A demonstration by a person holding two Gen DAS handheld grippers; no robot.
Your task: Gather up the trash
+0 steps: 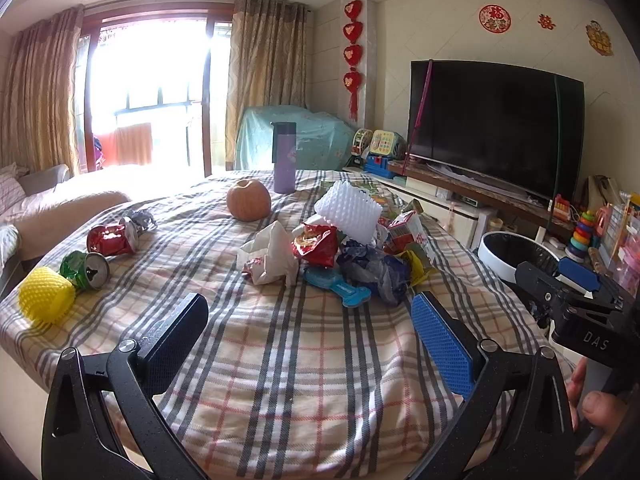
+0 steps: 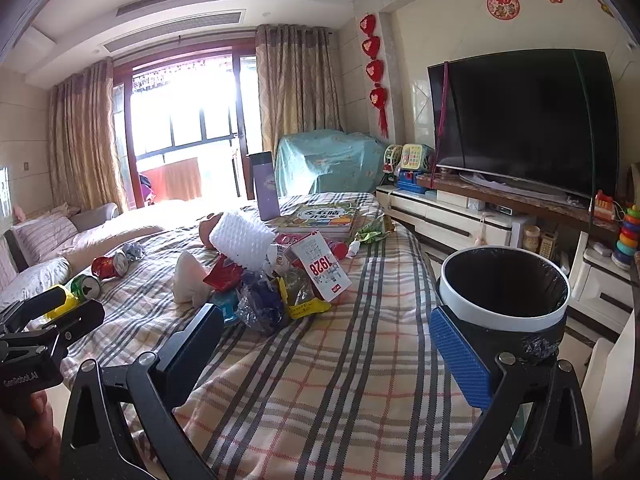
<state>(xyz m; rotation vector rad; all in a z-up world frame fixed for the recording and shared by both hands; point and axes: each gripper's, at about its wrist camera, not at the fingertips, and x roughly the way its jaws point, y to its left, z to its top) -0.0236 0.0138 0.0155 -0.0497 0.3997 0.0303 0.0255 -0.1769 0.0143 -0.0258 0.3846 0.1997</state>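
Here both grippers hover with fingers spread and nothing between them, above the bare near part of a plaid-covered table (image 1: pixel 304 364). The left gripper (image 1: pixel 308 340) points toward the table's middle, its blue ribbed pad (image 1: pixel 442 344) facing inward. The right gripper (image 2: pixel 324 352) hangs over the table's near right edge, and a person's fingers (image 1: pixel 600 408) wrap its handle.

Just beyond the left gripper's fingertips, near the middle of the table, lies the main heap of trash: a crumpled white paper wrapper (image 1: pixel 272 256), a red snack bag (image 1: pixel 316 244), a blue plastic tag-shaped piece (image 1: pixel 340 286), a crumpled dark blue plastic bag (image 1: pixel 376 268), a yellow wrapper (image 2: pixel 308 306), a small red-and-white carton (image 1: pixel 408 230) and a white foam fruit net (image 1: pixel 352 212).

Toward the left edge lie a crushed green can (image 1: pixel 86 266) and a crushed red can (image 1: pixel 112 238), with a yellow foam net (image 1: pixel 46 294) near the near left corner and a ball of foil (image 1: pixel 142 216) farther back.

At the far side stand an orange-brown pumpkin-like fruit (image 1: pixel 248 199) and an upright purple flask (image 1: pixel 284 158), with a picture book (image 2: pixel 320 216) beside them.

Off the right edge stands a white bin with a black liner (image 2: pixel 504 292).
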